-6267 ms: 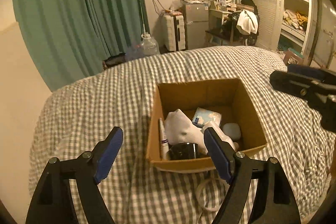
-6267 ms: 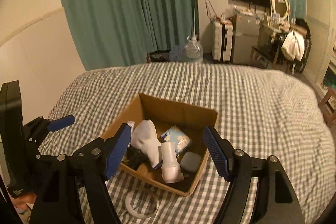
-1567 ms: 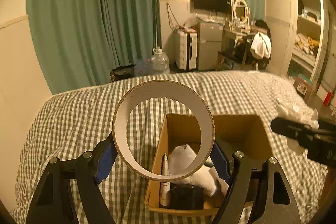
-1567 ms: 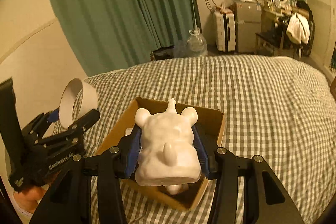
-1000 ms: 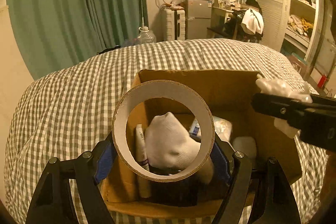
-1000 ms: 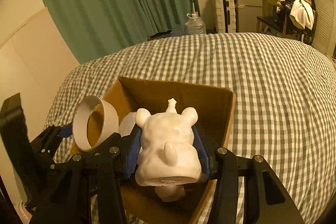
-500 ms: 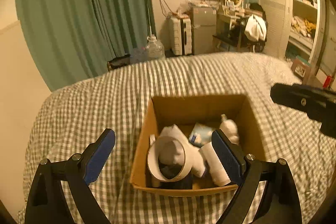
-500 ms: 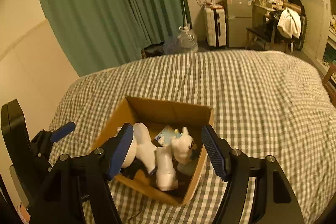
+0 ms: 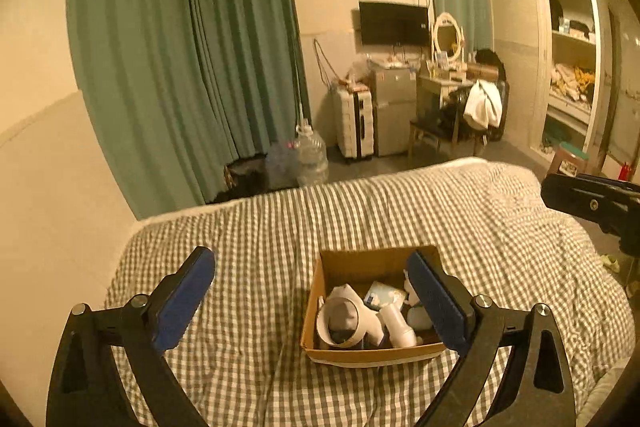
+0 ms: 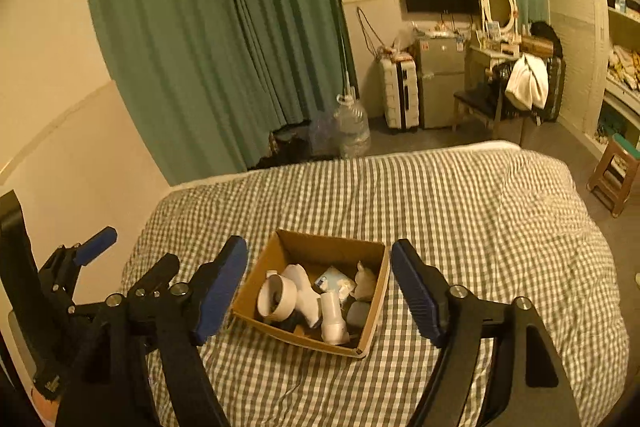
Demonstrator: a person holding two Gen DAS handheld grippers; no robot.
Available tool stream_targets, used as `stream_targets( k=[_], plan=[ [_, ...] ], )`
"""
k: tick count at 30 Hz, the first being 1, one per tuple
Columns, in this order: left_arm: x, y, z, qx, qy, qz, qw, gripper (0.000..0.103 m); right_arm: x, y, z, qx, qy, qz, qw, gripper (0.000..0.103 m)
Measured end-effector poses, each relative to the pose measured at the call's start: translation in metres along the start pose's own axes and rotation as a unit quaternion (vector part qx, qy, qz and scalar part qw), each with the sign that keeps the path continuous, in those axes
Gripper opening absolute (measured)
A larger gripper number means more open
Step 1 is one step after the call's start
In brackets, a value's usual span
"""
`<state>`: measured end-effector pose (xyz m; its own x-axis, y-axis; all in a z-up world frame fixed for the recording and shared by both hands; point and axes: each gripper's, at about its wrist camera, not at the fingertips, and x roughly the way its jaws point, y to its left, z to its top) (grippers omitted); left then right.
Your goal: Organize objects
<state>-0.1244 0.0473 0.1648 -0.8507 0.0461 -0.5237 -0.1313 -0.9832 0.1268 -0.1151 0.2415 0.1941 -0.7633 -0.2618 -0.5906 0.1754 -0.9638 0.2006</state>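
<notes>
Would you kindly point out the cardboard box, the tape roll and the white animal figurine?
cardboard box [image 10: 308, 341]: right wrist view, on its near outer wall.
tape roll [image 10: 286, 297]: right wrist view, on its white outer band.
white animal figurine [image 10: 365, 283]: right wrist view, on its body, by the box's right wall.

The left tool [image 9: 310, 297] is a black frame of two angular arms, each ending in a flat blue pad [image 9: 182, 301] with a ribbed face. Round silver screws [image 9: 139, 301] sit at the arm joints, two to a side. The right tool [image 10: 320, 285] is built alike: black arms, blue ribbed pads [image 10: 416, 291], silver screws [image 10: 455, 291]. In the right wrist view, toward 8 o'clock, the left tool's body shows small white lettering, too small to read, and a bit of skin at the lower edge
</notes>
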Motion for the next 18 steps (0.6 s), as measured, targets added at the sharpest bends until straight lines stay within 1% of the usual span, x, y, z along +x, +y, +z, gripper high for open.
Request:
stream_targets(
  k=[4,5,6,9,11,13,16,18],
  plan=[
    [-0.026,0.009,0.003,0.002,-0.021,0.007,0.9997,0.102,-0.035,0.011,-0.002,-0.008,-0.026,-0.017,0.999,0.086],
    [-0.033,0.011,-0.001,0.004,-0.030,0.021,0.9993,0.102,-0.044,0.015,-0.005,-0.011,-0.032,-0.022,0.999,0.089],
    [-0.038,0.013,-0.003,0.005,-0.037,0.031,0.9988,0.102,-0.050,0.020,-0.011,-0.014,-0.037,-0.023,0.999,0.089],
    [-0.049,0.017,-0.018,0.013,-0.057,0.046,0.9973,0.103,-0.064,0.028,-0.028,-0.021,-0.059,-0.010,0.998,0.093],
    [-0.050,0.017,-0.030,0.016,-0.062,0.050,0.9967,0.103,-0.066,0.031,-0.042,-0.024,-0.075,-0.011,0.997,0.093],
    [-0.045,0.017,-0.044,0.013,-0.063,0.044,0.9969,0.103,-0.059,0.031,-0.057,-0.025,-0.088,-0.022,0.996,0.093],
    [-0.028,0.017,-0.064,0.000,-0.050,0.033,0.9982,0.103,-0.041,0.030,-0.079,-0.037,-0.098,-0.034,0.994,0.093],
    [-0.016,0.017,-0.079,-0.006,-0.039,0.035,0.9986,0.103,-0.030,0.027,-0.094,-0.044,-0.104,-0.046,0.993,0.093]
  ],
)
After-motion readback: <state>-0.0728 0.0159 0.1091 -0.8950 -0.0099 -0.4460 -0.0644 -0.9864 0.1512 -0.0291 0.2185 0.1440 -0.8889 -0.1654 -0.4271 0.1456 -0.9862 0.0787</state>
